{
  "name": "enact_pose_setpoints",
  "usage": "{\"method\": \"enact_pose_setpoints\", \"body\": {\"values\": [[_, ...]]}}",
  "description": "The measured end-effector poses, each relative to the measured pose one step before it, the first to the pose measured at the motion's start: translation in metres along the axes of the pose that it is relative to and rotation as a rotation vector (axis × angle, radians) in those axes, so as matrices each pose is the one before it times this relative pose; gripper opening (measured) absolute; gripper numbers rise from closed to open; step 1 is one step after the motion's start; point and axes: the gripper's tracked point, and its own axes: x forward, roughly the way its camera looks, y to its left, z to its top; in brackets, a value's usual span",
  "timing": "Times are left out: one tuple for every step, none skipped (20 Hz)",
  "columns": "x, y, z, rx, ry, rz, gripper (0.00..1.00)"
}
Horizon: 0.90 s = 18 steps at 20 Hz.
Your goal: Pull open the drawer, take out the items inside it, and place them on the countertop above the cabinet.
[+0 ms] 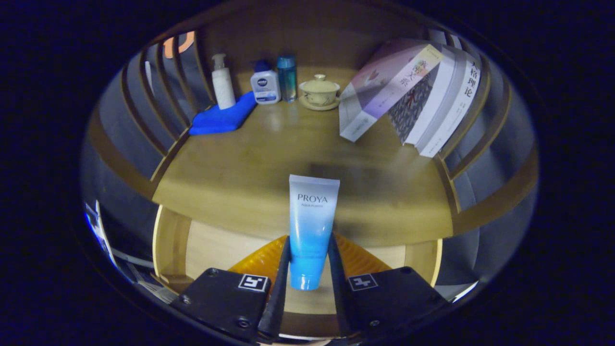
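Looks like the carry-over step: the gripper has its jaws closed narrow on a tube, both fingers pressing its lower sides, cap end down. The tube hangs over the open drawer and in front of the near edge of the worktop. Next move is probably reaching forward and setting it down on the bare middle patch, short of the books far right and the blue cloth, bottles and lidded cup at the back.
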Motion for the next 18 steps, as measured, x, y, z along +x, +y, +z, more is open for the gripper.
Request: {"method": "enact_pose_setpoints", "body": {"values": [[0.00455,0.00019,0.00804,0.00759,-0.00559,-0.00179,0.47],[0.00267,0.00091,0.00567,0.00422,-0.00896,-0.00249,0.47],[0.00349,0.00173,0.00583,0.00262,-0.01189,0.00044,0.47],[0.00556,0.00082,0.00514,0.00716,-0.01051,-0.00341,0.47],[0.00305,0.00032,0.00358,0.00403,-0.00268,0.0002,0.47],[0.00375,-0.00035,0.0031,0.00377,-0.00544,-0.00666,0.47],[0.00393,0.00004,0.00205,0.00116,-0.0047,-0.00595,0.47],[0.00413,0.00022,0.00146,0.00011,-0.0057,-0.00179,0.47],[0.0037,0.00082,0.00067,0.00506,-0.00127,0.00105,0.47],[0.00217,-0.00041,-0.00179,0.0027,0.00453,-0.00134,0.47],[0.00266,0.00068,-0.00157,0.00337,0.00073,0.00102,0.47],[0.00251,0.00032,-0.00098,0.00582,0.00327,0.00033,0.47],[0.00181,0.00059,0.00238,-0.00169,-0.01764,-0.00284,0.47],[-0.00058,-0.00092,-0.00068,-0.00301,-0.01006,-0.00312,0.47],[-0.00034,-0.00009,0.00193,-0.00236,-0.00636,-0.00296,0.47],[0.00111,0.00004,-0.00157,-0.00476,-0.00654,-0.00066,0.47],[-0.00034,-0.00094,-0.00017,0.00197,-0.00928,0.00109,0.47],[0.00088,0.00044,-0.00054,0.00882,-0.0098,0.00092,0.48]]}}
